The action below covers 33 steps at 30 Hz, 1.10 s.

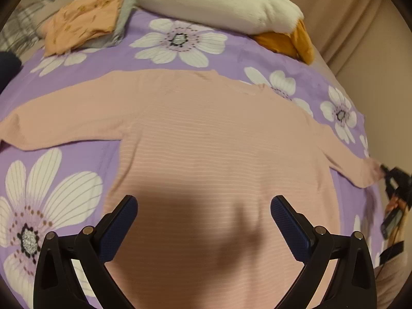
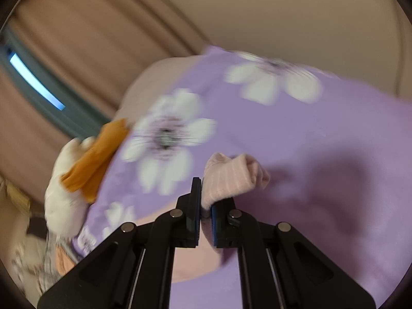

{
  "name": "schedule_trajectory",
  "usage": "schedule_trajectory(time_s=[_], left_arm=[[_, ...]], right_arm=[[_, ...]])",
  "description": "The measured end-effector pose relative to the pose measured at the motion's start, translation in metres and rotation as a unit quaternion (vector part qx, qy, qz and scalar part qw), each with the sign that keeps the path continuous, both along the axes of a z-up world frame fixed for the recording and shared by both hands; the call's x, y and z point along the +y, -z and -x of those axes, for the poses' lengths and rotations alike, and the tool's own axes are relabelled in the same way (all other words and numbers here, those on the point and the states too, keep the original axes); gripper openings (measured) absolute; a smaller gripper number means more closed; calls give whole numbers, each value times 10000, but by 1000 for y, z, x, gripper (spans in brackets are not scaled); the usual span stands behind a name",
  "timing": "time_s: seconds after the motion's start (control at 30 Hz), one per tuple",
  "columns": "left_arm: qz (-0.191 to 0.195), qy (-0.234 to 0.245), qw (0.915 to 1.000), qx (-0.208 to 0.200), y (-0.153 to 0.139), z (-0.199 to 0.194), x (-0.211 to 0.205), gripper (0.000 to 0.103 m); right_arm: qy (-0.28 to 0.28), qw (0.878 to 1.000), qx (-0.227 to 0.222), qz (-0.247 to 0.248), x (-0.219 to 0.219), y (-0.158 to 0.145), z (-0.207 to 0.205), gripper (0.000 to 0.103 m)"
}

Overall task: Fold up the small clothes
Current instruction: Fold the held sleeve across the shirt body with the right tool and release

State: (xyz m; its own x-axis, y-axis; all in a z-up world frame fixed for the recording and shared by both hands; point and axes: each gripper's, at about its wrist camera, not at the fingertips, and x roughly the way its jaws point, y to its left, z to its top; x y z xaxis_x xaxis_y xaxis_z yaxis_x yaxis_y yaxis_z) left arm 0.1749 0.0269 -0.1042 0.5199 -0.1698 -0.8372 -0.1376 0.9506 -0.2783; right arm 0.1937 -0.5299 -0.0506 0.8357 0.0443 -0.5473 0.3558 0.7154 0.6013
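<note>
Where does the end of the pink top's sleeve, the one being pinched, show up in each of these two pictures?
Left wrist view: the sleeve cuff lies at the far right edge, where the right tool grips it.
Right wrist view: the cuff sits at centre, bunched and clamped in the right tool.
Shared landmark: the white plush toy's orange part at the purple flowered sheet's edge.

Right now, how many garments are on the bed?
2: the pink long-sleeved top spread flat in the middle, and a folded orange garment at the far left corner. Others may be hidden.
</note>
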Motion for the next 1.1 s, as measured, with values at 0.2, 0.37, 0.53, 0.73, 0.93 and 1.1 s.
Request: schedule_trajectory(time_s=[0.2, 0.37, 0.53, 0.73, 0.93, 1.1], left_arm=[[113, -135, 9998, -33, -5, 10, 24, 102], [243, -330, 9991, -114, -11, 21, 51, 102], [337, -628, 9973, -175, -13, 31, 85, 102], [391, -1025, 9938, -190, -9, 40, 123, 102], [433, -1206, 9917, -125, -2, 41, 140, 102], [659, -1087, 9917, -167, -5, 25, 136, 102]], right_arm=[[-1024, 9919, -272, 693, 101, -79, -47, 7], [-1803, 9769, -396, 1079, 208, -111, -85, 7], [-2768, 9444, -353, 1736, 328, -107, -102, 7], [-3669, 8887, 190, 2743, 431, -37, -107, 7], [-4385, 8153, 831, 3688, 490, 50, -90, 8], [-5090, 7912, 869, 3278, 499, 72, -67, 44]])
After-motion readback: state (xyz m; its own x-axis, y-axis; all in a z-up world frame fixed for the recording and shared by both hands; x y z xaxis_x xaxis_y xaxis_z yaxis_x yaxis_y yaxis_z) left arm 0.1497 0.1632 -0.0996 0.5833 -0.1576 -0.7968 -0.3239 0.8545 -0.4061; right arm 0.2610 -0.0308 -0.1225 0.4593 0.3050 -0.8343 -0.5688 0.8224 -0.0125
